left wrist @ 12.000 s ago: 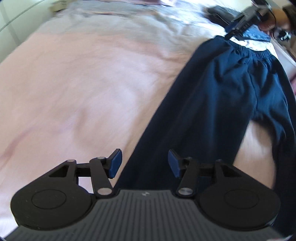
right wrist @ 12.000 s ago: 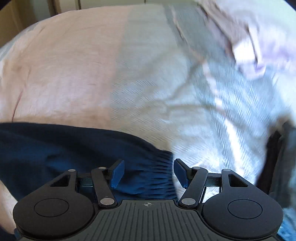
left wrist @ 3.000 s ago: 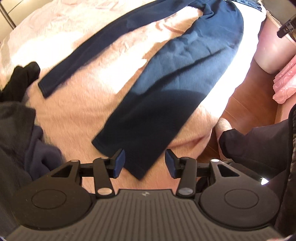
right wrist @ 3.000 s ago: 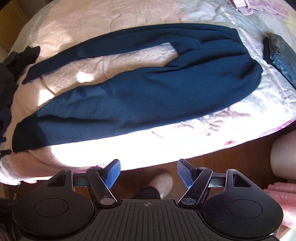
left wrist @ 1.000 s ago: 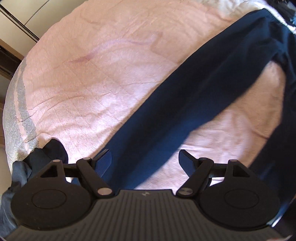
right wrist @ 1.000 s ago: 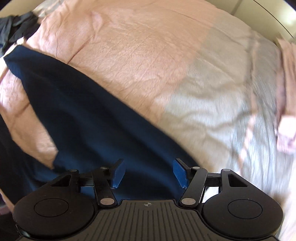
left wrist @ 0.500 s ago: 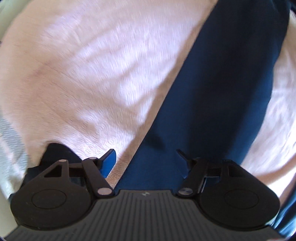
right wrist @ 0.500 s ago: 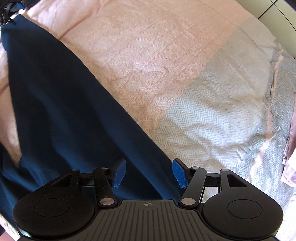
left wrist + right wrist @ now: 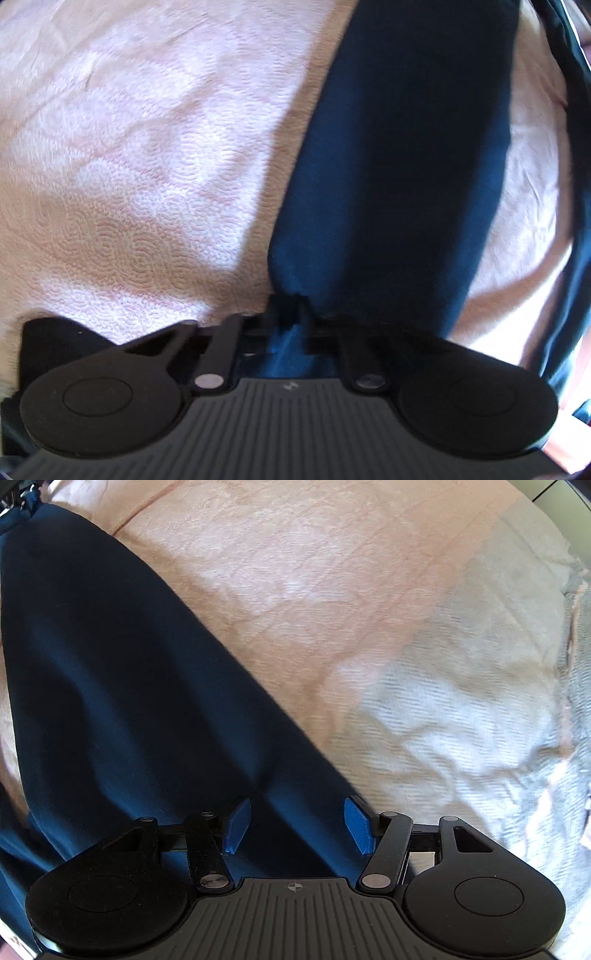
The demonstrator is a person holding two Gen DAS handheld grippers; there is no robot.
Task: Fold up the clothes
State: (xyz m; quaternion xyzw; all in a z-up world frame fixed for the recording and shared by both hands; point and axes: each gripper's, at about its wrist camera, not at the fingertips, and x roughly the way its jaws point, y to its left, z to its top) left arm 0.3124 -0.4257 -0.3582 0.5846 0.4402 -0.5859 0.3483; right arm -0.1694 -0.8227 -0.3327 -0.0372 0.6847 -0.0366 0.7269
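left gripper (image 9: 288,314) pinching navy trousers (image 9: 399,166), flat on bedspread (image 9: 129,166)

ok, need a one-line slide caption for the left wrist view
Left gripper shut on the hem of the navy trousers, one leg stretching away across the pink bedspread.

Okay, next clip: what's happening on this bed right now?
A person with a handheld gripper in each hand is folding navy trousers spread on a pink bedspread. The left gripper is shut, pinching the cuff end of one leg. The right gripper is open, its blue pads on either side of the navy cloth's edge toward the other end, not clamped yet. No fold has been made.
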